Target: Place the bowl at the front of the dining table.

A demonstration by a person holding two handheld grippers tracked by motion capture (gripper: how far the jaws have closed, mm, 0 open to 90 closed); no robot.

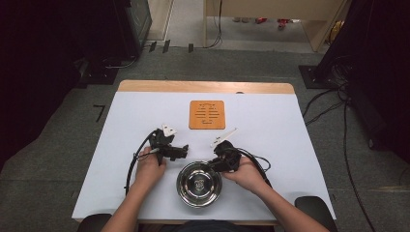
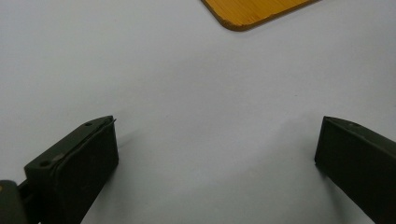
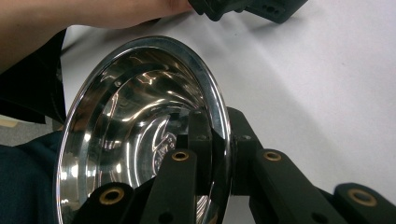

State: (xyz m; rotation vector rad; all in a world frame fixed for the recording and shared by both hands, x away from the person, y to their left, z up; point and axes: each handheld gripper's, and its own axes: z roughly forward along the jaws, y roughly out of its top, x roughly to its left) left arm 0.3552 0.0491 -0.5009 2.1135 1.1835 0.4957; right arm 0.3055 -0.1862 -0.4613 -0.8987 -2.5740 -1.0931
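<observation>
While the left gripper [image 1: 181, 151] waits with its jaws spread wide over bare table [image 1: 270, 145], gripping nothing, the steel bowl [image 1: 198, 183] sits at the near edge in front of the person. Its rim is pinched by the right gripper [image 3: 219, 140], likely to carry it to the wooden mat [image 1: 207, 114].

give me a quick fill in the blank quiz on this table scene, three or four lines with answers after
1. The right gripper is shut on the rim of the steel ____.
2. The left gripper hangs over the bare white table with its jaws ____.
3. The flat slotted mat at the far middle of the table is ____ in colour.
4. In the high view the bowl sits between the person's two ____.

Missing words: bowl; open; orange; hands
</observation>
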